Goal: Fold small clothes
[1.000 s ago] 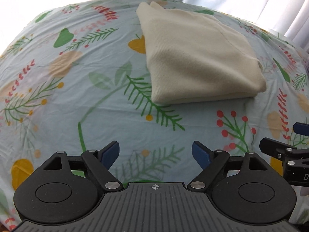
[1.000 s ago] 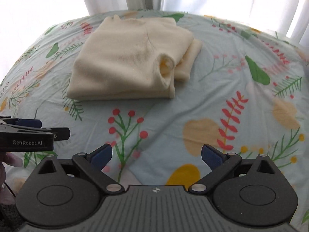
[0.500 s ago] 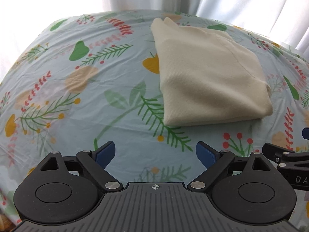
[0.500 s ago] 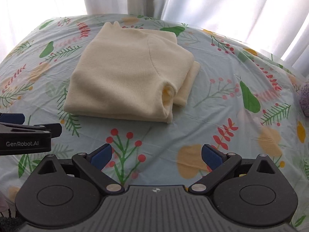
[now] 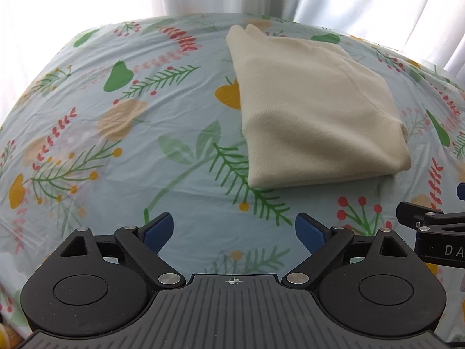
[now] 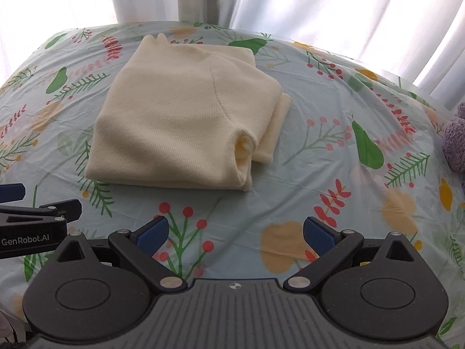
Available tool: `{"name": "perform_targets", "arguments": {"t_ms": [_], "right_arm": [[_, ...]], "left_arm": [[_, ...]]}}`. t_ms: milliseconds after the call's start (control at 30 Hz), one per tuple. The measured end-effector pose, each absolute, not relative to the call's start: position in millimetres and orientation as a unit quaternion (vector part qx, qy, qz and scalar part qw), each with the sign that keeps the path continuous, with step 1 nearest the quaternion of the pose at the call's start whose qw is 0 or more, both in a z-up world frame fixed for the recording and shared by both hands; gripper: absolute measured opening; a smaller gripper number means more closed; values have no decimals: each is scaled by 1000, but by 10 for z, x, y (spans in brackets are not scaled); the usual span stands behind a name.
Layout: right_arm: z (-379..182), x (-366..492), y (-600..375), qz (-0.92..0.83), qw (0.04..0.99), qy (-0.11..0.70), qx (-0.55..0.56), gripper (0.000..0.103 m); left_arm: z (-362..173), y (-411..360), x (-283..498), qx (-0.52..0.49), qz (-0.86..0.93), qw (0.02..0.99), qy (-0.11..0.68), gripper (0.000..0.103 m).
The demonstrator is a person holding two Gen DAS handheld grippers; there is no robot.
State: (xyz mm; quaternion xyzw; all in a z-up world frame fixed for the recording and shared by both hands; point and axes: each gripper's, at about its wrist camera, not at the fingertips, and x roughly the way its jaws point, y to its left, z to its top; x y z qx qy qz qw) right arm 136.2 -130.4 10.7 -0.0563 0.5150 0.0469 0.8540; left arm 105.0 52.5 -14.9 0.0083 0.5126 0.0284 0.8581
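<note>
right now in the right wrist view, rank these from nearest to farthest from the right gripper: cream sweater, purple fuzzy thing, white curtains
From the right gripper:
1. Cream sweater, folded on the floral cloth just ahead and slightly left.
2. Purple fuzzy thing, at the far right edge, partly cut off.
3. White curtains, hanging behind the far edge of the cloth.

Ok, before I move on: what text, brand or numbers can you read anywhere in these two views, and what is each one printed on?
"GenRobot.AI": white lettering on the black side of the left gripper, seen at the left edge of the right wrist view.
"DA": white letters, cut off by the frame edge, on the black body of the right gripper, seen at the right edge of the left wrist view.
No readable text on the cream sweater or the floral tablecloth.
</note>
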Motion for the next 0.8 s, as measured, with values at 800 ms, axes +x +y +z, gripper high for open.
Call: {"name": "perform_targets", "arguments": {"t_ms": [800], "right_arm": [[110,1376,-1294,45,854,515,-61,99]], "left_arm": [[-182,508,1082,9,21,855,519,95]]}}
